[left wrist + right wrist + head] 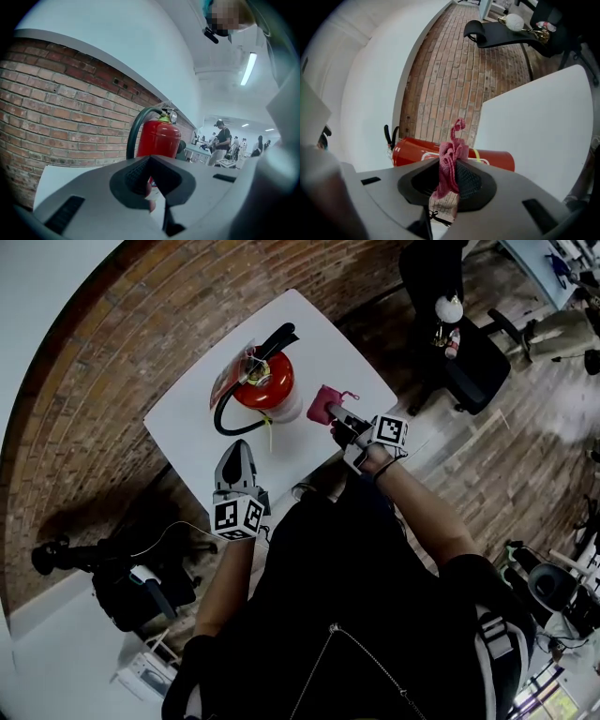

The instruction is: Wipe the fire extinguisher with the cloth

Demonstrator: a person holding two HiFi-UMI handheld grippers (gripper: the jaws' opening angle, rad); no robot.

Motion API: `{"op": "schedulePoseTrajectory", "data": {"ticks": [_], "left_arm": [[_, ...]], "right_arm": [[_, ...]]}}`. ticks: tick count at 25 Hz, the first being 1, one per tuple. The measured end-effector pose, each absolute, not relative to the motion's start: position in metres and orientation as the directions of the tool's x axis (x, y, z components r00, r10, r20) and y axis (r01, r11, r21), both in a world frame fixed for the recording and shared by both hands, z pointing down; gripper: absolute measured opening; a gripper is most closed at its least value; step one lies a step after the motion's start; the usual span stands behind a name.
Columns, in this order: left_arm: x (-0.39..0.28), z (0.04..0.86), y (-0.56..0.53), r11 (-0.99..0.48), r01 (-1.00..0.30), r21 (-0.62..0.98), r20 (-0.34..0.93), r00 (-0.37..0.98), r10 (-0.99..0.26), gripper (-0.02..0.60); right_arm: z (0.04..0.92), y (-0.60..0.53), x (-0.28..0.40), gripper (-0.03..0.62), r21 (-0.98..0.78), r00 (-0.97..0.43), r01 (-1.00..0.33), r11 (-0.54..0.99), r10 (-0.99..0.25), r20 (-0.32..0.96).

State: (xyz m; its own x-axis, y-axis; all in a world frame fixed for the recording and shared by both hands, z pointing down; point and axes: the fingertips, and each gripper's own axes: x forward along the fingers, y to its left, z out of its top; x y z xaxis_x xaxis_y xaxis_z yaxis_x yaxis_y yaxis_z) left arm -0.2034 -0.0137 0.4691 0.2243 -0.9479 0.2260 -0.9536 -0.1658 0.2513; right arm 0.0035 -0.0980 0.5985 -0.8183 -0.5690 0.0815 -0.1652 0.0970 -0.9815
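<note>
Since limp, keep cloth (449, 159) pinched at its fold in right hand-held gripper (450, 182) beside likely heavy, slick fire extinguisher (263, 386); noted left hand-held gripper (151, 188) pressed together, empty.

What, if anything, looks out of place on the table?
Nothing stands out. The fire extinguisher stands upright on the white table; the right claw pinches the pink cloth beside it.
</note>
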Motion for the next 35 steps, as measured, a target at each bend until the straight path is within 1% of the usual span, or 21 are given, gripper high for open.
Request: {"op": "schedulePoseTrajectory", "data": {"ticks": [9,17,24,35], "left_arm": [[-0.209,0.474,-0.004,-0.19,-0.952,0.239,0.247,0.249,-0.937,0.008],[-0.21,0.471,0.0,-0.189,-0.95,0.249,0.238,0.249,-0.939,0.008],[-0.222,0.477,0.012,-0.158,-0.958,0.238,0.257,0.219,-0.941,0.008],[-0.232,0.477,0.024,-0.121,-0.963,0.239,0.26,0.184,-0.948,0.008]], "right_arm": [[0.693,-0.088,-0.007,0.101,-0.962,-0.799,-0.271,0.018,-0.562,0.214],[0.764,-0.09,-0.026,0.101,-0.931,-0.783,-0.362,-0.046,-0.526,0.331],[0.786,-0.098,-0.042,0.101,-0.924,-0.773,-0.376,-0.071,-0.526,0.355],[0.776,-0.106,-0.056,0.101,-0.94,-0.778,-0.333,-0.073,-0.542,0.318]]}}
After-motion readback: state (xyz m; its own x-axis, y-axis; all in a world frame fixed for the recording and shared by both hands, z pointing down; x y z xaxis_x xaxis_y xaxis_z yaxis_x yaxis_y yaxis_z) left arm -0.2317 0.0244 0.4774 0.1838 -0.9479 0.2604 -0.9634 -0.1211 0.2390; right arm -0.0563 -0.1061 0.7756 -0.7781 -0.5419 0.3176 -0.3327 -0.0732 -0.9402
